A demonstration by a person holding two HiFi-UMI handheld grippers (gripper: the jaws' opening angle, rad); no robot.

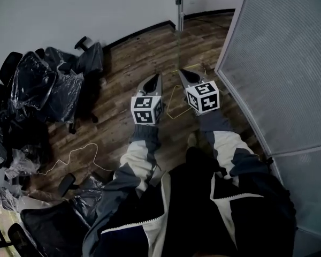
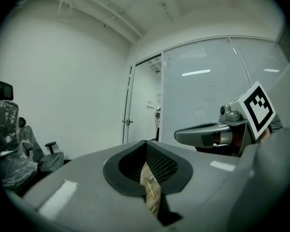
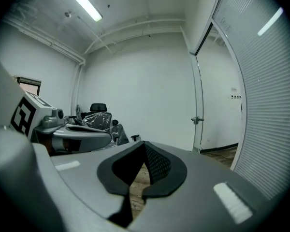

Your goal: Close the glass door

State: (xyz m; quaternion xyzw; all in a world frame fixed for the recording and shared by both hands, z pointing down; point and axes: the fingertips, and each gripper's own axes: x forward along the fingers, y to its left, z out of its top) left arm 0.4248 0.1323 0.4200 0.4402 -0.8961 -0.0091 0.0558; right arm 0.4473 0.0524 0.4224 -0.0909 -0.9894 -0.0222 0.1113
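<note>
Largely, the glass door (image 1: 180,9) is cropped by the head view's top.

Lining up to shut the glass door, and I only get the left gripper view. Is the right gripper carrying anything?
Observer: No. In its own view the grey two-jaw right gripper has its jaws together, with nothing between them.
Operator: Anything on the floor to my left?
Observer: The head view shows a thin pale cable looping over the brown wooden floor, near the black office chairs wrapped in clear plastic.
Operator: Where is the door handle from the right side?
Observer: In the right gripper view the small metal handle on the upright edge of the glass door stands beyond those jaws and to their right, untouched.
</note>
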